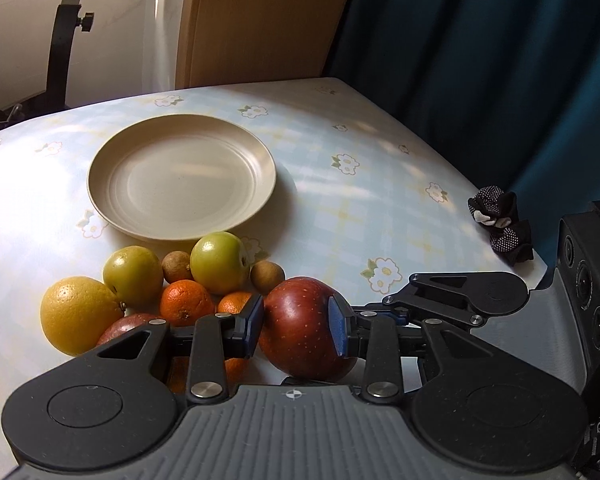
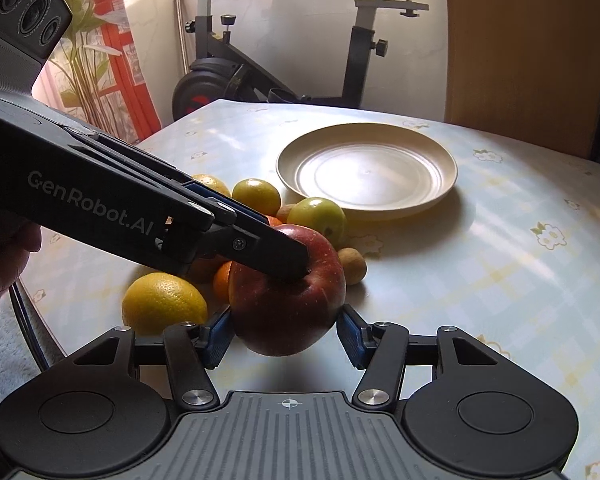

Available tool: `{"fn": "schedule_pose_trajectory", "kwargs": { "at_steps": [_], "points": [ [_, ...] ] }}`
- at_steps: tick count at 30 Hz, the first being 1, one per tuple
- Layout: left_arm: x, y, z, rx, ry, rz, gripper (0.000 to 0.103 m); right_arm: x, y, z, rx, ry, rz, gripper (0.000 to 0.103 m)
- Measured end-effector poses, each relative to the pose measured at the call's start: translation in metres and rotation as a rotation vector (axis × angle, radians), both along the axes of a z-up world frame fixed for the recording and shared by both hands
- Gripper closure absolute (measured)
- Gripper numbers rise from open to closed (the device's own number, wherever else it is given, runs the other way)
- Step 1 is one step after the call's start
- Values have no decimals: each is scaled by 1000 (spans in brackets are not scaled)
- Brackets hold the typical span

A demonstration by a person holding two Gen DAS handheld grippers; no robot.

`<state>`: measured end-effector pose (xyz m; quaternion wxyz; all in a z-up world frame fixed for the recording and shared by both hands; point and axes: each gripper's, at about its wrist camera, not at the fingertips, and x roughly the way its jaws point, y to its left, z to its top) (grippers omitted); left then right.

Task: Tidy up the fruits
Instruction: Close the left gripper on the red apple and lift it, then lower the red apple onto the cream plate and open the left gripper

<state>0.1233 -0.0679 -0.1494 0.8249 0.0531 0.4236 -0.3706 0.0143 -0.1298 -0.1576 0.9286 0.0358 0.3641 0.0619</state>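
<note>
The left gripper (image 1: 296, 326) clamps the red apple (image 1: 304, 330) beside the fruit pile, short of the empty plate (image 1: 180, 176). The right gripper (image 2: 286, 334) brackets it loosely. Firm, smooth, weighty; grip its widest middle.

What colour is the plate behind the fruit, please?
The plate is plain cream-beige, seen best in the left wrist view.
</note>
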Motion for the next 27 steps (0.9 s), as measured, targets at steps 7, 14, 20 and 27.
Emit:
{"fn": "schedule_pose_trajectory", "kwargs": {
  "at_steps": [7,14,20,27],
  "points": [
    [24,12,49,-92,-94,63,65,33,-6,49,-91,-105,63,51],
    [57,24,76,-85,-191,121,65,89,4,73,-142,-158,135,51],
    [92,29,57,-53,-134,149,65,133,12,55,-99,-89,166,51],
    [144,36,33,-44,-50,158,66,177,4,28,-64,-16,168,51]
  ]
}}
